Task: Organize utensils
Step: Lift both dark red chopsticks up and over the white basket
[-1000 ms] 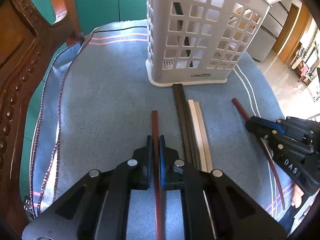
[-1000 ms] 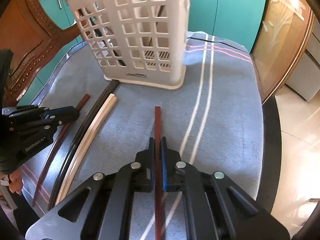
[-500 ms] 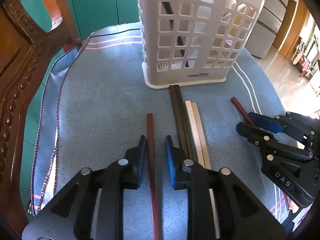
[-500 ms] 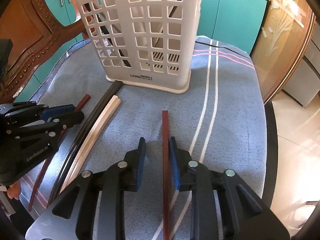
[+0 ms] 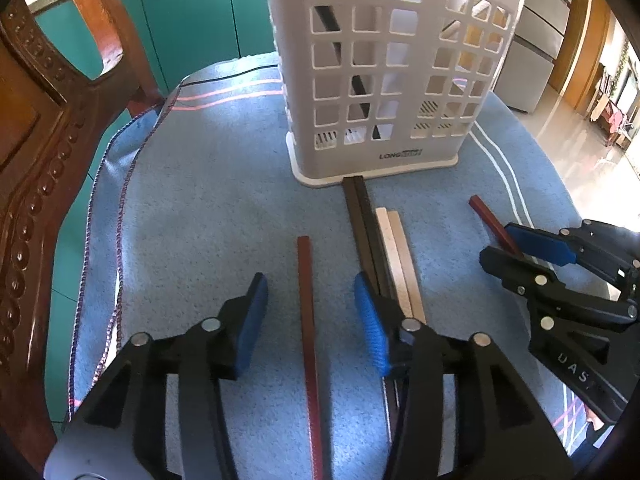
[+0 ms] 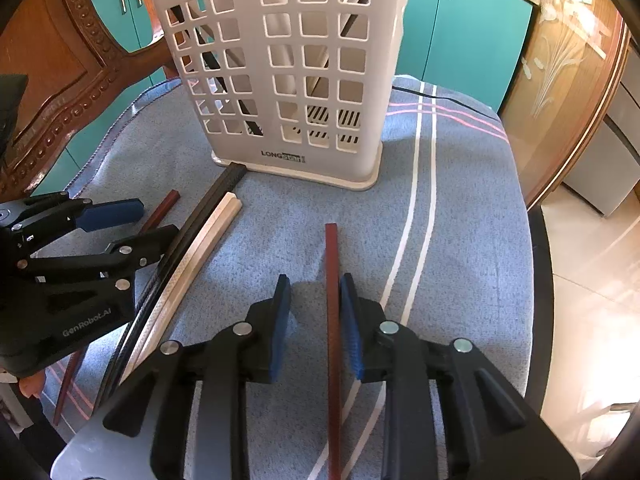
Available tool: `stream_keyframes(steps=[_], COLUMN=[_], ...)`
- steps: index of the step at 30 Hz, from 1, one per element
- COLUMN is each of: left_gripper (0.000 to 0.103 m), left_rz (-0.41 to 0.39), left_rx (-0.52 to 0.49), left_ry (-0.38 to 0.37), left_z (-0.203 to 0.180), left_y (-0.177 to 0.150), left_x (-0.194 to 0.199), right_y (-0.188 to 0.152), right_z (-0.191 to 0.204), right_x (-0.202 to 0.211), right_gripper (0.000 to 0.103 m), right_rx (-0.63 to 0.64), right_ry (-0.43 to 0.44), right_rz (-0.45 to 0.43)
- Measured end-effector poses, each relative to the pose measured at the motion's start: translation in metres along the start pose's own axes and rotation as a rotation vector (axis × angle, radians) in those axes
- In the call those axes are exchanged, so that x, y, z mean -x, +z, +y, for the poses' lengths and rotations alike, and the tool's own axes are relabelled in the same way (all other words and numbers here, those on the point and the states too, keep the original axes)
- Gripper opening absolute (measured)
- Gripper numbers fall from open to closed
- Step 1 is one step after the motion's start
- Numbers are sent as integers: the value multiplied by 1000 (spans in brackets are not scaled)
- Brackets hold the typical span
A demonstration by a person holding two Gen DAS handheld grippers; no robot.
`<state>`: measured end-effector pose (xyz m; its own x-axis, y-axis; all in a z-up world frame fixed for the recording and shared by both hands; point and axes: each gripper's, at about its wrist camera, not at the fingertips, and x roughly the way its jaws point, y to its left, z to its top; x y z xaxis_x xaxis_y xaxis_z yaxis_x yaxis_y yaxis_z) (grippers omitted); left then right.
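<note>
A white lattice utensil basket (image 5: 392, 72) (image 6: 288, 72) stands on a blue cloth, with dark and pale sticks inside. One dark red chopstick (image 5: 308, 320) lies on the cloth between the jaws of my open left gripper (image 5: 310, 316). A second dark red chopstick (image 6: 332, 312) lies between the jaws of my open right gripper (image 6: 314, 320), close to its right pad. A black pair (image 5: 364, 232) (image 6: 192, 228) and a pale pair (image 5: 400, 248) (image 6: 200, 248) of chopsticks lie between the two grippers. The right gripper (image 5: 516, 248) also shows in the left wrist view, the left gripper (image 6: 132, 224) in the right wrist view.
A carved wooden chair back (image 5: 36, 128) (image 6: 52, 80) stands at the left. Teal cabinets (image 6: 472, 28) are behind the table. The cloth (image 5: 208, 184) hangs over the round table's edge (image 6: 540, 280) at the right.
Both grippers were shut on their red chopsticks a second ago. Both have opened wide, and each chopstick now lies loose on the cloth.
</note>
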<state>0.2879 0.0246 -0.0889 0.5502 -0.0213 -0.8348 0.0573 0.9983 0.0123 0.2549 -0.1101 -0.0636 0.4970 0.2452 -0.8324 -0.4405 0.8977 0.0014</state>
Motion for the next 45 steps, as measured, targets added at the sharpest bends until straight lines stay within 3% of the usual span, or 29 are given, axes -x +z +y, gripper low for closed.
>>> stream_keyframes(steps=[9,17,18,20,21,23,26,29,36,45], left_gripper=[52,34,32,25,17,8,7,7,7,7], left_rz=[3,2,4,4,2,5,3,-48,-246,-327], left_rx=[9,-10,-13,-21,-27,-35,-27,-15,13,-15], left_ry=[-2,-40,-43,-49,-56,-56,-55,-64,-62,-65], left_z=[5,2,2,-1,-2,-5,-12,-12,-19,-35], left_y=[5,7,8,10,11,13,17,17,26,21], left_x=[-3,-4,-4,-5,-5,-5,-3,20,114,171], right_y=[5,18,21,22,22,21,20,21,15,9], right_z=[4,7,8,9,9,9,10,7,-3,-8], right_x=[-4,-14,-16,-17,-17,-17,-13,10,100,179], right_gripper=[32,32,30,17,8,7,7,7,7,7], right_rx=[-9,-31,-29,-33,-40,-42,-47,-55,-99,-132], right_ry=[-13,-27,-34,-39,-30,-30,-18,-2,33,40], right_rz=[-7,-13,-10,-13,-12,-18,-32,-98,-287,-421])
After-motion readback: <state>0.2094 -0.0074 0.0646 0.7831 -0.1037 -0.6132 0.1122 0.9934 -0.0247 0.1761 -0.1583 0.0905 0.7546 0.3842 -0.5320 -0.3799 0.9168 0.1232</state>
